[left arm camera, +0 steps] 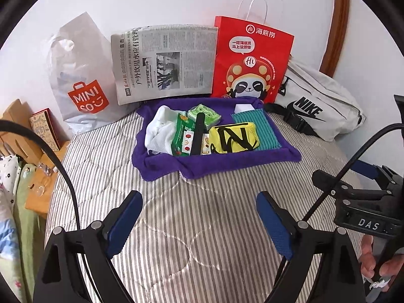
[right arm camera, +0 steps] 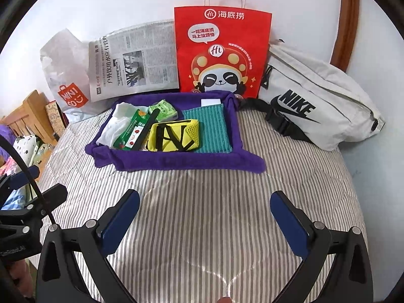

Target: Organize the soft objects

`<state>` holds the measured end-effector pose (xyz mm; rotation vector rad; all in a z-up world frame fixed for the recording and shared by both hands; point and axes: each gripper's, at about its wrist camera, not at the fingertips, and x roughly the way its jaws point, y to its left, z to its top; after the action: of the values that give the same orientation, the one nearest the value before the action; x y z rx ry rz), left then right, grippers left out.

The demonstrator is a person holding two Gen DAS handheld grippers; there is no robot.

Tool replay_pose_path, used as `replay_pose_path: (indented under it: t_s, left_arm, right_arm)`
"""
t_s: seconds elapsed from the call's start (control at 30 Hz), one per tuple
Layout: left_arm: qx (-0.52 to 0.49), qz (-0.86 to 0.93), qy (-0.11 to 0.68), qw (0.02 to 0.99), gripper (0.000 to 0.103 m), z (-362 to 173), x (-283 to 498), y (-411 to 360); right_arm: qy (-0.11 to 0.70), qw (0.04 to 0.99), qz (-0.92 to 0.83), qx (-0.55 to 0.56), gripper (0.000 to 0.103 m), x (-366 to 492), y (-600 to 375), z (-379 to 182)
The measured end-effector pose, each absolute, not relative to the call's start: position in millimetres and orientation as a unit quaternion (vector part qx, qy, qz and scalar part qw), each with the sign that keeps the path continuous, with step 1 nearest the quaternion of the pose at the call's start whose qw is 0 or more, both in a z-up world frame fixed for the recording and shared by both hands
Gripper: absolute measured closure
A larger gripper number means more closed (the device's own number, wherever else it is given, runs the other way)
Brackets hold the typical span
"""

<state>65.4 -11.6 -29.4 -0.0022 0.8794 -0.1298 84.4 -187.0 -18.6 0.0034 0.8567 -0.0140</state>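
Both tools, left tool (left arm camera: 199,217) and right tool (right arm camera: 204,217), hung over striped bed (right arm camera: 202,202) short of purple towel (right arm camera: 186,162), jaws spread wide, nothing gripped. Towel held white cloth (right arm camera: 113,126), yellow pouch (right arm camera: 171,137), teal cloth (right arm camera: 214,131). Red bag (right arm camera: 222,50) stood behind towel.

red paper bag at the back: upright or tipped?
Upright. The red paper bag stands against the wall, its white handles pointing up, behind the purple cloth.

both wrist cams downward, same bed (left arm camera: 202,214)
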Motion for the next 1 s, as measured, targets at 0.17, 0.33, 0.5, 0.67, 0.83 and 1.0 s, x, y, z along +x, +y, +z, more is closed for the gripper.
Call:
replay_pose_path:
  t_s: [0.17,0.33,0.5,0.67,0.83,1.0]
  left_arm:
    - [0.001,-0.052,0.418,0.907,0.012,-23.9,57.8,-13.2]
    - [-0.019,-0.051,0.417,0.907,0.012,-19.5,52.4,-10.2]
    - [-0.035,-0.046,0.427,0.902,0.012,-21.2,52.1,-4.2]
    - [-0.035,-0.040,0.422,0.905,0.012,-18.3,48.7,-0.3]
    - [-0.035,-0.041,0.411,0.910,0.012,-10.9,42.6,1.1]
    - [-0.034,-0.040,0.410,0.910,0.012,-10.8,40.9,0.9]
  right_arm:
    - [0.410,0.912,0.001,0.004,0.001,73.5,-188.5,-15.8]
    - [0.407,0.913,0.000,-0.002,0.001,67.5,-186.1,-14.9]
    - [0.401,0.916,0.002,-0.005,0.001,63.0,-184.2,-10.9]
    - [0.397,0.918,0.005,-0.009,0.001,58.9,-181.2,-8.6]
    - [0.398,0.917,0.008,-0.007,0.001,57.7,-179.1,-8.0]
    - [0.398,0.918,0.009,-0.008,0.001,56.3,-177.6,-8.1]
